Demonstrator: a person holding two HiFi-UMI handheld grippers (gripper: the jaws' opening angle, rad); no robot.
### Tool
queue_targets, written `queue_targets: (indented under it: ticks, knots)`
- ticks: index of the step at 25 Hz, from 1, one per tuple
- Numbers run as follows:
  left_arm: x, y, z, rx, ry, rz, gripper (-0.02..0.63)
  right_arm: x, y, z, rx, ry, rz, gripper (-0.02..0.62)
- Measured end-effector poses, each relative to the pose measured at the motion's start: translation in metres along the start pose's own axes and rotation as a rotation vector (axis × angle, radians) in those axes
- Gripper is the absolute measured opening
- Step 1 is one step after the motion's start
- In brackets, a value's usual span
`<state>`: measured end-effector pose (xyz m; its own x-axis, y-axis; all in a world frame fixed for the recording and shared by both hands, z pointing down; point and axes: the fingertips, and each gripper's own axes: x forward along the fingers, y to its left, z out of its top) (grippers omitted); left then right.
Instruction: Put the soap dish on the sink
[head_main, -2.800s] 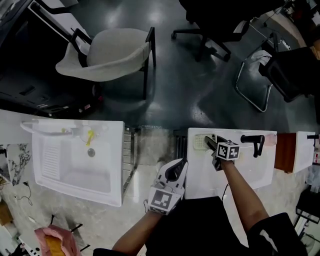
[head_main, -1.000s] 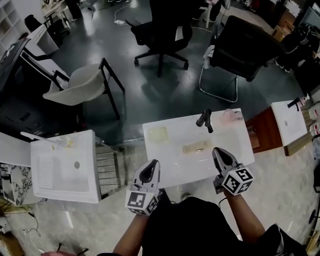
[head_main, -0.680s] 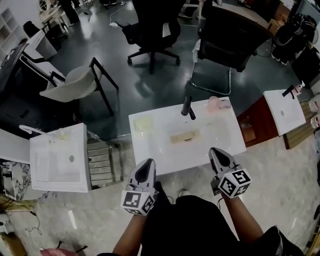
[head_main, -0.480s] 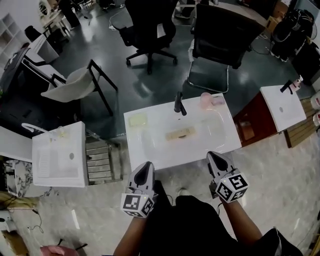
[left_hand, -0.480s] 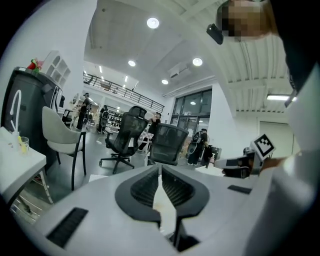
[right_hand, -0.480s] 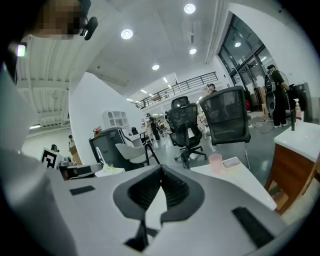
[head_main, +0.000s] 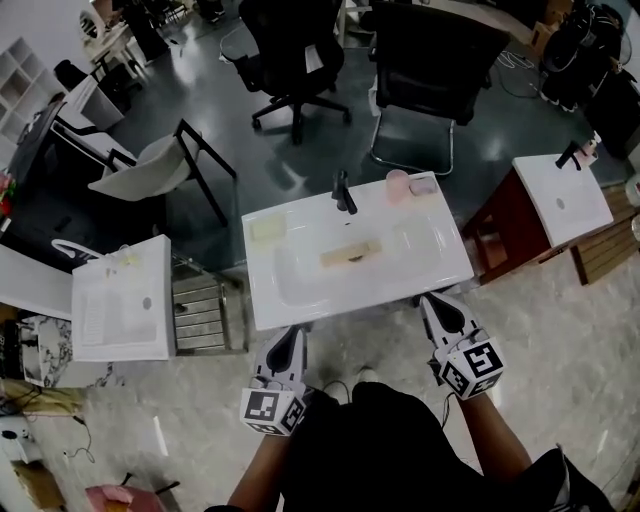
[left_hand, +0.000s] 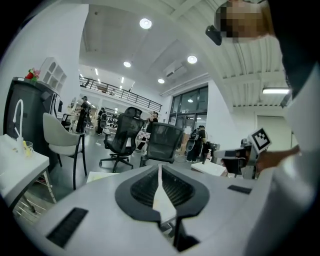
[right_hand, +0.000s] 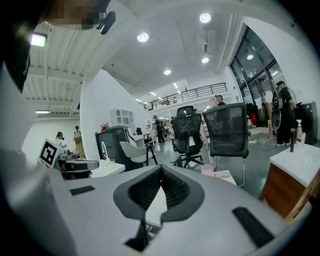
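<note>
The pale yellow soap dish lies on the back left corner of the white sink, left of the black faucet. A tan block rests in the basin. A pink cup stands at the back right and also shows in the right gripper view as the pink cup. My left gripper hovers just in front of the sink's front edge, shut and empty. My right gripper is at the front right corner, also shut with nothing in it. Both gripper views show the jaws meeting at the tips.
A second white sink stands at the left beside a metal rack. A third sink on a wooden cabinet is at the right. Office chairs and a grey chair stand beyond on the dark floor.
Both grippers have drawn back from over the sink to its front edge. The soap dish stays on the sink's back left corner.
</note>
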<state>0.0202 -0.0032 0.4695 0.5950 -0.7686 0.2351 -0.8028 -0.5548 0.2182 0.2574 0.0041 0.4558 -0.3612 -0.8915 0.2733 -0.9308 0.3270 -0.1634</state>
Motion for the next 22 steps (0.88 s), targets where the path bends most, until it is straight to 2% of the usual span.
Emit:
queue_targets:
  ticks: [4, 9, 14, 17, 22]
  knots:
    - [-0.017, 0.003, 0.002, -0.023, -0.024, 0.045, 0.023, -0.003, -0.001, 0.01, -0.015, -0.017, 0.004, 0.0]
    - [-0.033, 0.011, 0.01, -0.004, -0.069, 0.092, 0.023, 0.004, 0.001, 0.019, -0.026, -0.045, 0.019, 0.0]
    - [-0.048, 0.022, 0.01, -0.033, -0.093, 0.141, 0.025, 0.003, 0.007, 0.021, -0.053, -0.039, 0.033, 0.0]
    - [-0.046, 0.023, 0.017, -0.039, -0.108, 0.142, 0.024, 0.001, 0.005, 0.019, -0.06, -0.032, 0.029, -0.001]
    - [-0.037, 0.018, 0.03, 0.0, -0.124, 0.133, 0.024, 0.001, 0.006, 0.018, -0.084, -0.031, 0.029, -0.002]
